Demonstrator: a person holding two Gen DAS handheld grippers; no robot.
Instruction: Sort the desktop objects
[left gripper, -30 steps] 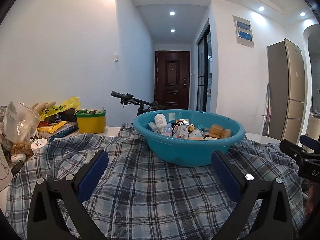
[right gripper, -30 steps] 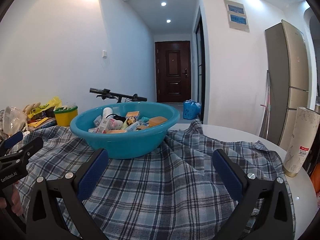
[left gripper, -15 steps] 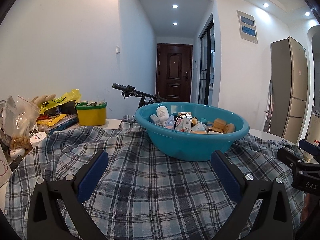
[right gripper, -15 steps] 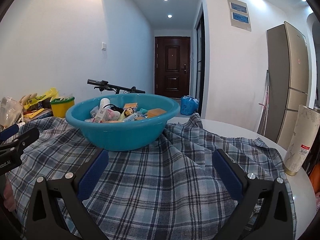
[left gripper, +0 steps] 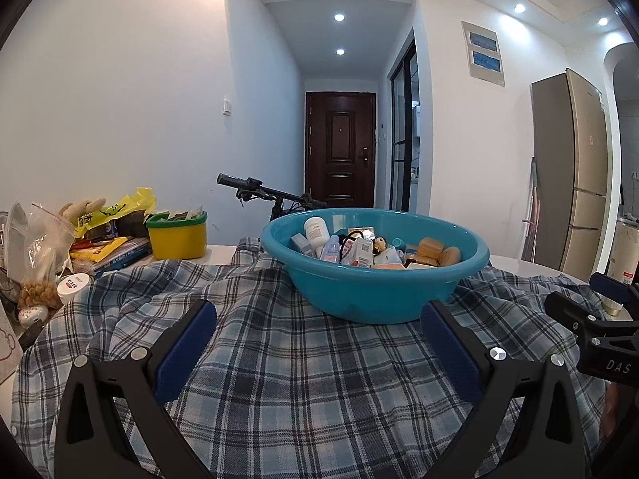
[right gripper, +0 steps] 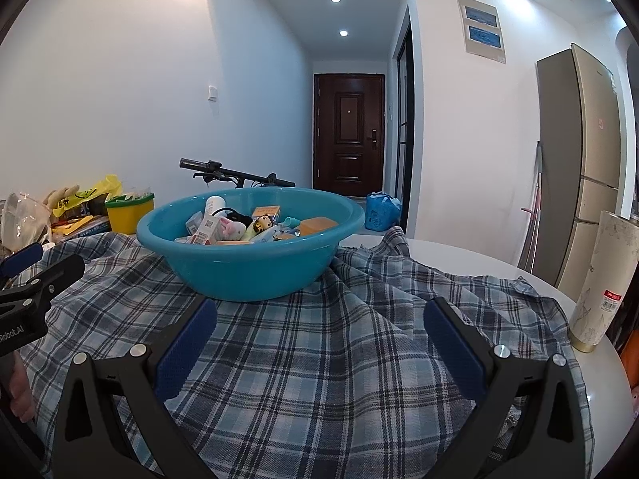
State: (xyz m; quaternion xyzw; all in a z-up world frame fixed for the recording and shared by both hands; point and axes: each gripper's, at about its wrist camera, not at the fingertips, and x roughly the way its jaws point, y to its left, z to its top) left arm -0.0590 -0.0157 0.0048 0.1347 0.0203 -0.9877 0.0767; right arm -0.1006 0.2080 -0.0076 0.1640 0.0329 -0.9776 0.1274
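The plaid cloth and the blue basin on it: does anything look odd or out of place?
The plaid cloth is a shirt, rumpled, with a collar and a buttoned edge. The blue basin stands on it, heaped with small items in no order. Nothing looks spilled or damaged.

There is one blue bowl [left gripper: 375, 275] on one checked cloth [left gripper: 303, 371]. Inside the bowl I can count one white bottle [left gripper: 316, 231], one small clear bottle [left gripper: 330, 248], one little doll [right gripper: 263, 221], and two tan round blocks [left gripper: 439, 250]; the rest of the small boxes are too mixed up to count. Near the left edge of the tabletop there is one yellow tub [left gripper: 177, 234] and one white jar [left gripper: 73, 284]. At the right edge stands one tall tube [right gripper: 599, 283]. Two grippers show: the left gripper [left gripper: 315, 349] and the right gripper [right gripper: 319, 345], each with two blue pads.
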